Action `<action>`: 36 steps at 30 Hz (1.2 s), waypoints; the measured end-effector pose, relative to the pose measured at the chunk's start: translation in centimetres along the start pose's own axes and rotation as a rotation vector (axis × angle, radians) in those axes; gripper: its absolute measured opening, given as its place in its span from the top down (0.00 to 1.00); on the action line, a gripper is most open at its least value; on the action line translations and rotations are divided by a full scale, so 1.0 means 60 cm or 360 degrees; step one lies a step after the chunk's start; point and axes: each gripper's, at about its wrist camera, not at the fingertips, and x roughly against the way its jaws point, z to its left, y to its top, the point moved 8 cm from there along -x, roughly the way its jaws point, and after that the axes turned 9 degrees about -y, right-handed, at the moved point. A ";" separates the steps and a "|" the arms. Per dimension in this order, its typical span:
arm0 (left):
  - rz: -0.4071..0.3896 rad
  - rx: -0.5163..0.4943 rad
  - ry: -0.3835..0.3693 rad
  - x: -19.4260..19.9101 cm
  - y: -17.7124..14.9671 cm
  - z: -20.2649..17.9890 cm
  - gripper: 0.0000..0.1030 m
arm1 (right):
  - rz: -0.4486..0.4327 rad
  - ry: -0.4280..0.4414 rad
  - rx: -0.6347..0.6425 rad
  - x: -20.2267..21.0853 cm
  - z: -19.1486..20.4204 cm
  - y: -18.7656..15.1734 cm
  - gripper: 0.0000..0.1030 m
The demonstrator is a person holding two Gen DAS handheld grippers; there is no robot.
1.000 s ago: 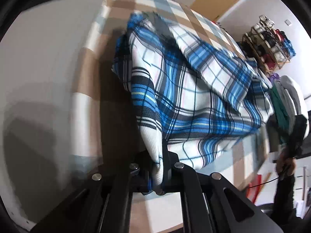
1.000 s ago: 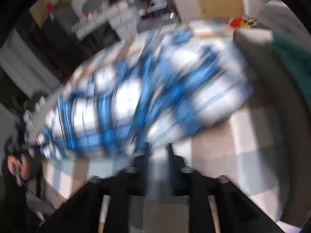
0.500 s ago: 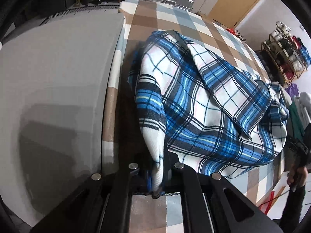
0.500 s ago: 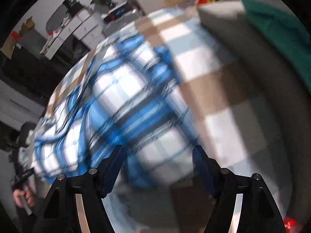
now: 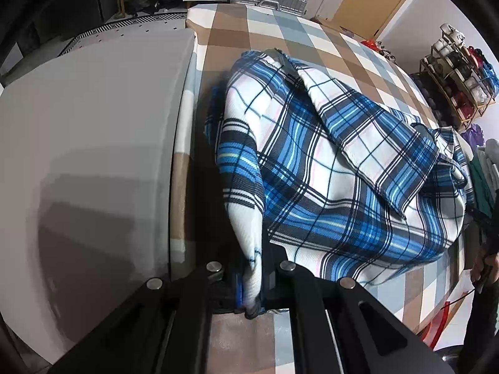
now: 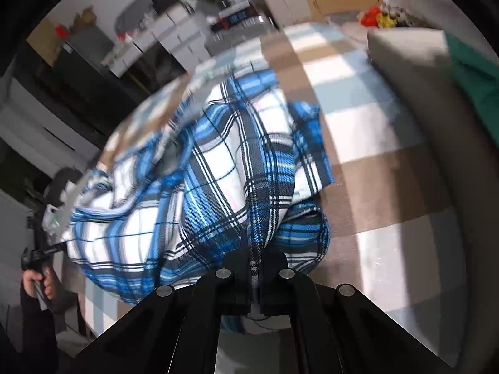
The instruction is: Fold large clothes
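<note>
Plaid shirt (image 5: 336, 168) lay bunched on the checked bed (image 5: 318, 40), between a grey pillow (image 5: 93, 131) and folded clothes. Left gripper (image 5: 252, 283) was clamped on one shirt edge. Right gripper (image 6: 255, 268) had just closed, a fold pinched between its jaws. Best next: lift both together, pull apart evenly to flatten it, keep grips firm, avoid dragging cloth over the pillow.

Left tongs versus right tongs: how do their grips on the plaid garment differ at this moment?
The left tongs pinch a mostly white edge of the plaid garment, with a grey cushion beside them. The right tongs have just closed on a blue-and-dark striped fold, and their view is blurrier. Both are shut on the same garment, which lies bunched on the checked cover.
</note>
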 end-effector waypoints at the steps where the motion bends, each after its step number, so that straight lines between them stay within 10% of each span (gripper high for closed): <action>1: 0.0007 0.0004 -0.0013 0.002 -0.005 0.002 0.98 | -0.0042 -0.0036 0.0043 0.007 -0.004 -0.007 0.99; 19: 0.0019 -0.0015 -0.0227 0.035 -0.099 -0.040 0.98 | -0.0027 -0.0353 0.0190 0.050 -0.087 -0.086 0.94; 27: -0.0164 0.0035 -0.0037 0.110 -0.057 -0.020 0.95 | -0.0253 -0.0519 0.0259 0.128 -0.065 -0.052 0.40; 29: -0.0241 0.0031 -0.0044 0.142 -0.043 -0.022 0.82 | -0.0350 -0.0487 0.0332 0.151 -0.036 -0.042 0.29; 31: -0.0271 0.0013 -0.0137 0.157 -0.033 -0.041 0.34 | -0.0420 -0.0374 0.0387 0.171 0.008 -0.031 0.24; 32: -0.0286 0.0002 -0.0218 0.160 -0.028 -0.061 0.25 | -0.0430 -0.0254 0.0408 0.174 0.039 -0.023 0.19; 36: -0.0160 -0.0103 -0.0417 0.114 -0.023 -0.149 0.22 | -0.0345 -0.0122 0.0603 0.124 0.143 -0.001 0.14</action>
